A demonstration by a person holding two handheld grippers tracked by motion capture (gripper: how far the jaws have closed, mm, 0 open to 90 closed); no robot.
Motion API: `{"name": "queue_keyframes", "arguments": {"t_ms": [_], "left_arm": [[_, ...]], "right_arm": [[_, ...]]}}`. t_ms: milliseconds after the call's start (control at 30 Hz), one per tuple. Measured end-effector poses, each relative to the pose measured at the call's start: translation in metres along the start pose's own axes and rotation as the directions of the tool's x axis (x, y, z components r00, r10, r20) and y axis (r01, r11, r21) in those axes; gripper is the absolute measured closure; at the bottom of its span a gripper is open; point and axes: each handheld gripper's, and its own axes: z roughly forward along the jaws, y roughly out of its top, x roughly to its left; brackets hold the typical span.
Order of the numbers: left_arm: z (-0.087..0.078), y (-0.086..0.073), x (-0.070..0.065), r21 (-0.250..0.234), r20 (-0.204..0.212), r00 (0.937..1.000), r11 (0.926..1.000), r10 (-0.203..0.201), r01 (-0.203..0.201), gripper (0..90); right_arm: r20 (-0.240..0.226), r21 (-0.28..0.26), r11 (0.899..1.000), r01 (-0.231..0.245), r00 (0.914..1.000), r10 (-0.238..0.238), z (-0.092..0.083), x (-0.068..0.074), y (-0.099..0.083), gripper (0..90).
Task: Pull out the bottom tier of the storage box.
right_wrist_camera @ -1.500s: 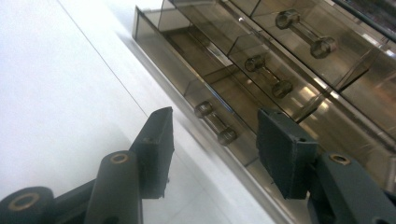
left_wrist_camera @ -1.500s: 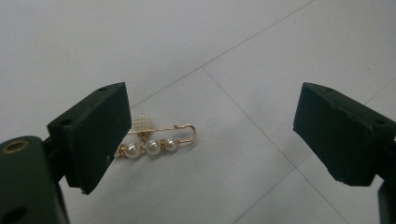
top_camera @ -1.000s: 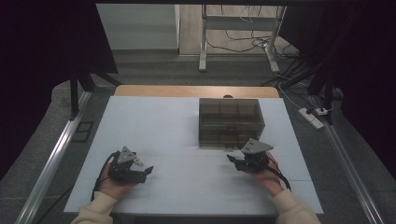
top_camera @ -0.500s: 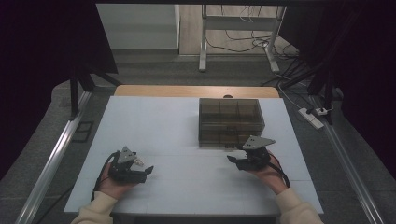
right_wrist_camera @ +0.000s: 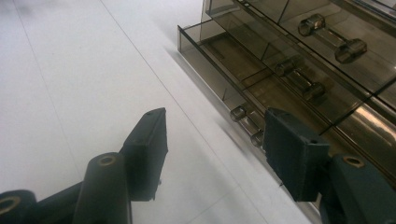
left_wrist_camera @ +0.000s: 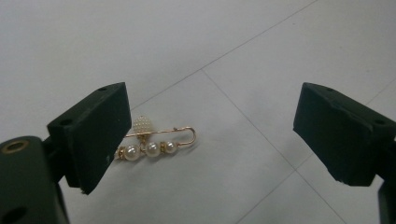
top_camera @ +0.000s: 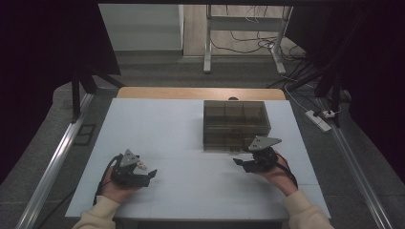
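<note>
A gold safety-pin brooch with pearls [left_wrist_camera: 156, 141] lies on the white table [top_camera: 181, 129]. My left gripper [left_wrist_camera: 212, 135] hovers just over it, open wide, with the brooch close beside its left jaw and not touched. In the high view the left gripper [top_camera: 151, 174] is at the near left. A smoky clear drawer box [top_camera: 236, 125] stands right of centre. My right gripper [top_camera: 239, 162] is just in front of it, open and empty. From the right gripper [right_wrist_camera: 215, 149] I see the lowest drawer [right_wrist_camera: 205, 44] pulled out a little, its clear handle [right_wrist_camera: 243, 122] just past the jaws.
The table's far edge is a wooden strip [top_camera: 191, 93]. A metal rail [top_camera: 57, 157] runs along the floor at the left, and a power strip [top_camera: 317, 119] with cables lies on the floor at the right. Bare white tabletop stretches between the two grippers.
My right gripper has edged slightly toward the drawer box. The left gripper has kept still.
</note>
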Motion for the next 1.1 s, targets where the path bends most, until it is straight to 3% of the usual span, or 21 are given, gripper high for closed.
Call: {"name": "queue_keyframes", "arguments": {"t_ms": [700,1100], "left_arm": [[0.000,0.000,-0.001,0.000,-0.001,1.0000,1.0000,0.003,-0.003,10.3],[0.001,0.000,0.000,0.007,0.000,1.0000,1.0000,0.000,0.000,10.3]], "right_arm": [[0.011,0.039,0.992,0.117,0.9930,-0.117,0.007,0.000,0.015,38.3],[-0.021,0.084,0.981,0.175,0.9845,-0.174,0.023,-0.007,0.023,37.2]]}}
